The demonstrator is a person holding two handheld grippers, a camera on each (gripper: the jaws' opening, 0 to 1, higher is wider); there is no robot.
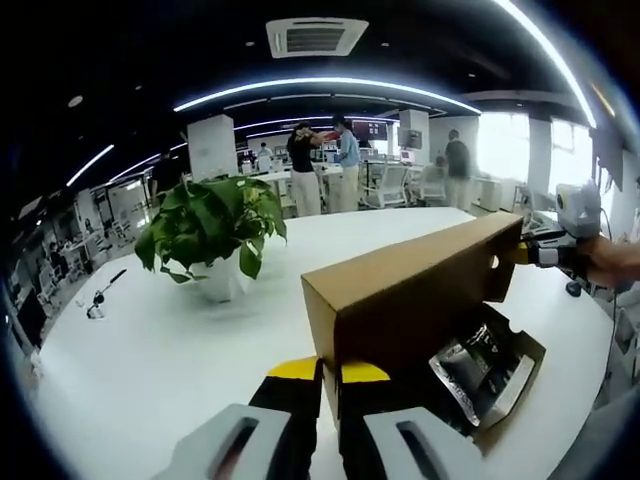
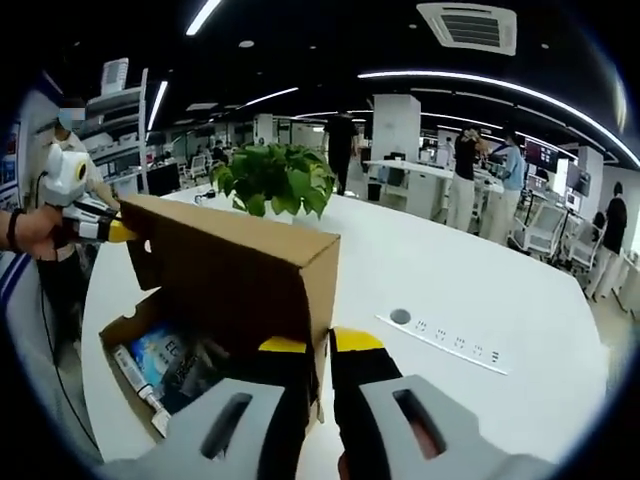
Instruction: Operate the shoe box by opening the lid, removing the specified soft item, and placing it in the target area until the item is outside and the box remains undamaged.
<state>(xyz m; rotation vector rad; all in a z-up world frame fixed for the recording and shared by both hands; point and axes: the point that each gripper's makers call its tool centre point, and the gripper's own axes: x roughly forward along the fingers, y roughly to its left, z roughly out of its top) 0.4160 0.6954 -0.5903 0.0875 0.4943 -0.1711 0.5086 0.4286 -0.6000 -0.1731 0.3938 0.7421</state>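
Observation:
The brown cardboard shoe box lid (image 1: 420, 290) is raised and stands tilted over the open box base (image 1: 527, 372). My left gripper (image 1: 330, 372) is shut on the lid's near end wall, one yellow-tipped jaw on each side. At the far end, my right gripper (image 1: 530, 253) pinches the lid. In the right gripper view the lid (image 2: 230, 265) is clamped between the right gripper (image 2: 320, 343), and the left gripper (image 2: 115, 232) holds the far corner. Inside the base (image 2: 113, 335) lie soft shiny packets (image 2: 165, 355), also visible as a silver-black packet (image 1: 480, 370).
A potted green plant (image 1: 210, 230) (image 2: 275, 175) stands on the white table (image 1: 150, 350) beyond the box. A flush power strip (image 2: 450, 345) lies in the tabletop to the right. Several people stand by desks in the background.

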